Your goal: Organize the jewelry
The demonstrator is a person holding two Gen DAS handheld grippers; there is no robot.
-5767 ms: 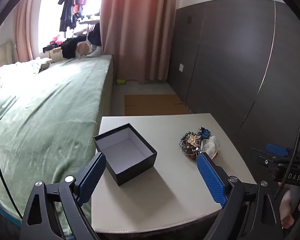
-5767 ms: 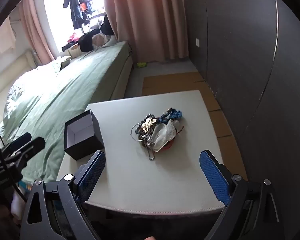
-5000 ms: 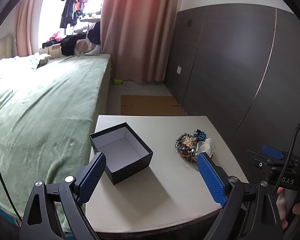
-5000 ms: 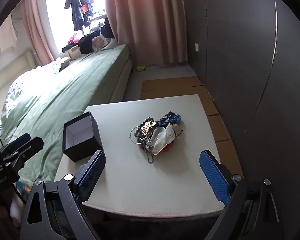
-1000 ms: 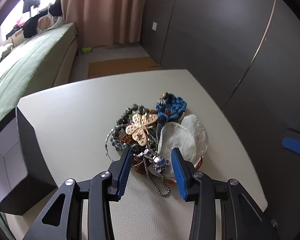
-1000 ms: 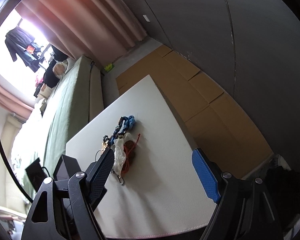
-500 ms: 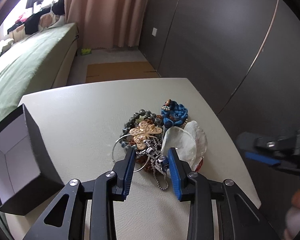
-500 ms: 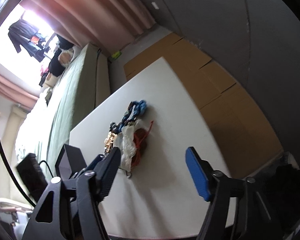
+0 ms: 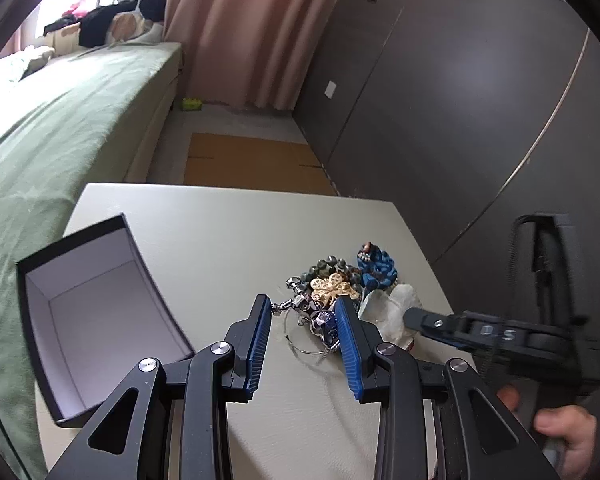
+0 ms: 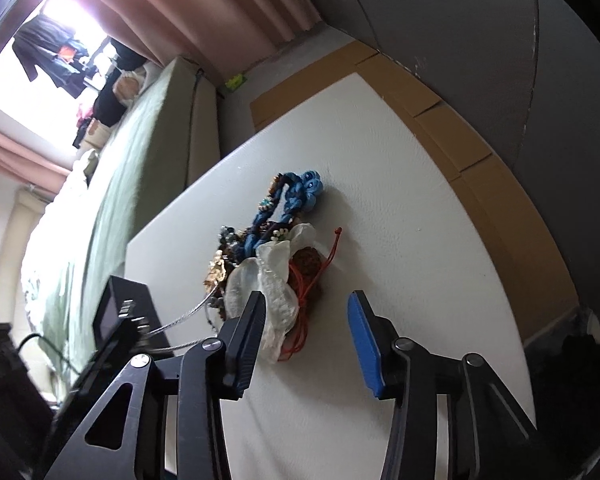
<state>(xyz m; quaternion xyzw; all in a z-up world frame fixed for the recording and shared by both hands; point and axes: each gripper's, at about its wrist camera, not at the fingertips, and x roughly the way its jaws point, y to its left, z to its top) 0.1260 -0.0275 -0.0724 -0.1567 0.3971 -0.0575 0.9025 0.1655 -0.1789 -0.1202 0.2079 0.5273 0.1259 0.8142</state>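
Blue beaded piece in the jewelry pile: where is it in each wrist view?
Left wrist: blue beaded piece right of centre, at the pile's far right, beyond the gold butterfly.
Right wrist: blue beaded piece at centre, upper half, topmost in the pile.
Shared landmark: the translucent white bag, next to it on the near side in both.

- A table (image 9: 228,232) stands beside a bed (image 9: 60,120), which runs along its left side.
- An open box (image 9: 96,320) sits on the table's left part, near the bed.
- A heap of jewelry (image 9: 340,292) lies on the table to the right of the box, well apart from it.
- The left hand-held gripper (image 9: 302,316) is at the heap's near edge, seemingly with a chain between its pads.
- The right hand-held gripper (image 10: 306,314) comes in from the heap's right side.
- Flattened cardboard (image 9: 252,164) lies on the floor behind the table.
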